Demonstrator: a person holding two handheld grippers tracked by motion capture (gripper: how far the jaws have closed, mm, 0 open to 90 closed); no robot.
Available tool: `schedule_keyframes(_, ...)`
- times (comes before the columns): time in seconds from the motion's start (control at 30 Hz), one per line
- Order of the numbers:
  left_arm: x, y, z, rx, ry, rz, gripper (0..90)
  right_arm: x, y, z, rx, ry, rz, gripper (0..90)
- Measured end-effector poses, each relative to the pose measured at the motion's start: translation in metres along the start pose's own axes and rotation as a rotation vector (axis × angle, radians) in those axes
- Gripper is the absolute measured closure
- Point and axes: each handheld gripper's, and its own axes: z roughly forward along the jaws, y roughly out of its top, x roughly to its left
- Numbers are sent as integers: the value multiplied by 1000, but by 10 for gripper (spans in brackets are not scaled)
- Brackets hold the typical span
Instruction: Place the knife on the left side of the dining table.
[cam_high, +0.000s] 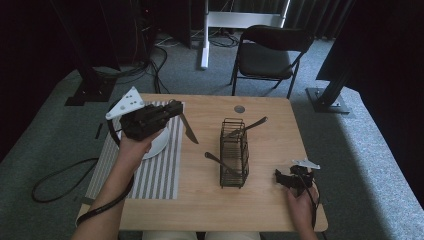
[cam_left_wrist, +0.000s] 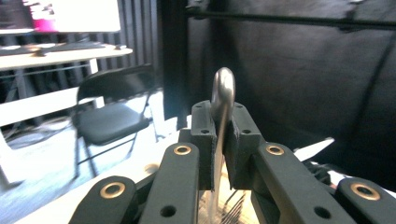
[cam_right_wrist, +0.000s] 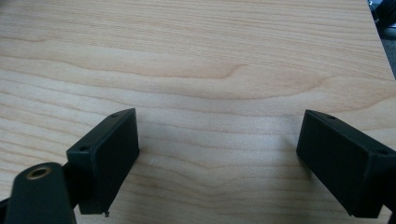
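My left gripper (cam_high: 176, 108) is raised over the striped placemat (cam_high: 155, 172) and shut on a table knife (cam_high: 188, 128), whose blade slants down to the right. In the left gripper view the knife's rounded metal end (cam_left_wrist: 223, 91) sticks up between the pads of the left gripper (cam_left_wrist: 223, 140). A black wire cutlery basket (cam_high: 234, 155) stands mid-table with a utensil handle (cam_high: 251, 124) leaning out of its top and another (cam_high: 216, 159) poking out on its left. My right gripper (cam_high: 286, 179) rests near the table's front right, open. In its own view the right gripper (cam_right_wrist: 217, 156) has only bare wood between the jaws.
A white plate (cam_high: 159, 145) lies on the placemat under my left hand. The wooden table (cam_high: 270, 210) has a round grommet (cam_high: 239, 108) near its far edge. A black folding chair (cam_high: 270, 55) stands beyond the table, and a cable (cam_high: 55, 177) loops on the floor at the left.
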Motion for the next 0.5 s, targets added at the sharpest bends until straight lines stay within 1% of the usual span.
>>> schedule_keyframes(0.13, 7, -21, -14, 4, 46, -47, 838, 0, 0, 0, 0, 0, 1, 120)
schedule_keyframes(0.17, 8, -25, -16, 5, 58, -52, 838, 0, 0, 0, 0, 0, 1, 120)
schedule_keyframes(0.23, 8, -36, -21, 16, 101, -60, 839, 0, 0, 0, -1, 0, -1, 120)
schedule_keyframes(0.27, 8, -41, -23, 26, 110, -66, 838, 0, 0, 0, -1, 0, -1, 120)
schedule_keyframes(0.33, 6, -52, -26, 37, 143, -75, 838, 0, 0, 0, -2, 0, 1, 120)
schedule_keyframes(0.37, 5, -58, -28, 46, 150, -79, 838, 0, 0, 0, -2, 0, 1, 120)
schedule_keyframes(0.43, 3, -70, -30, 55, 180, -85, 838, 0, 0, 0, -2, 0, 0, 120)
schedule_keyframes(0.47, 2, -76, -31, 65, 189, -86, 838, 0, 0, 0, -1, 1, 1, 120)
schedule_keyframes(0.5, 2, -85, -33, 64, 197, -110, 838, 0, 0, 0, -1, 0, 2, 120)
